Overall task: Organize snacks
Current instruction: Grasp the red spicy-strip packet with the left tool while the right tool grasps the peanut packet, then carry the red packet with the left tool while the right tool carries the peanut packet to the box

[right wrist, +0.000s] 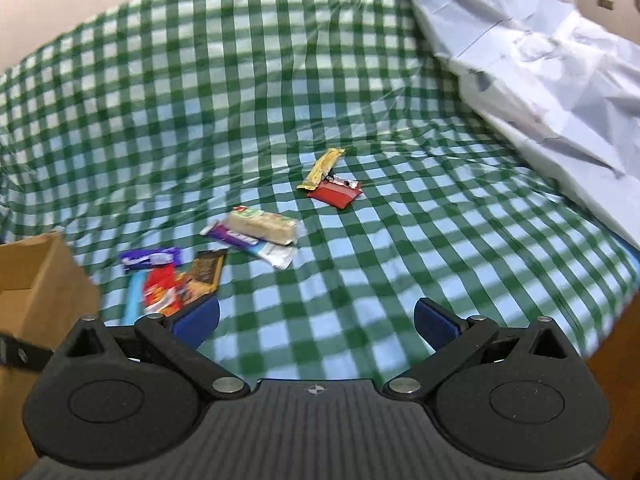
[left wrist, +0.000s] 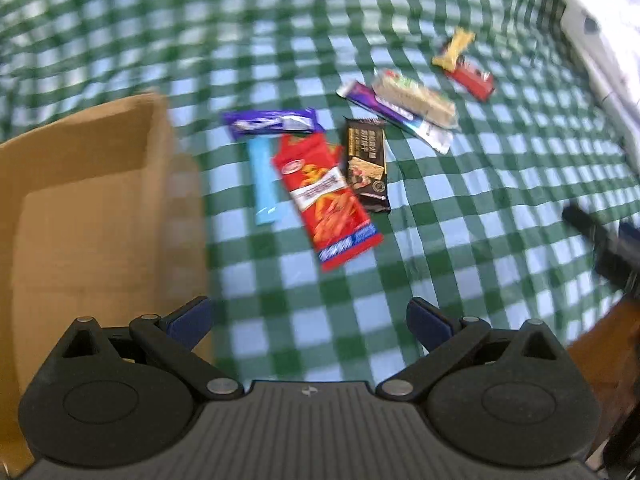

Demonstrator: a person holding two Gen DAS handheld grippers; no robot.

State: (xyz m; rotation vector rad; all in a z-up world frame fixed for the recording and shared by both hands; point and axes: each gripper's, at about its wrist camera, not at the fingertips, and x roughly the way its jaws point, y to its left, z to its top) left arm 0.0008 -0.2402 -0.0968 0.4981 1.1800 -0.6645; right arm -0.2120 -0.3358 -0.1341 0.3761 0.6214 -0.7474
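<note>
Both hand-held grippers, left (left wrist: 308,320) and right (right wrist: 316,320), spread wide, holding nothing; snack packets (left wrist: 326,196) scattered on checkered tabletop (left wrist: 480,208), cardboard box (left wrist: 92,184) at left.

Two fisheye wrist views look forward and down over a green-checked cloth (left wrist: 460,208). The left camera sits close above the cardboard box (left wrist: 92,208), snack wrappers (left wrist: 326,196) near ahead. The right camera stands farther back, facing the white sheet (right wrist: 540,60). Both share the box (right wrist: 36,280) and the same wrappers (right wrist: 262,230).
</note>
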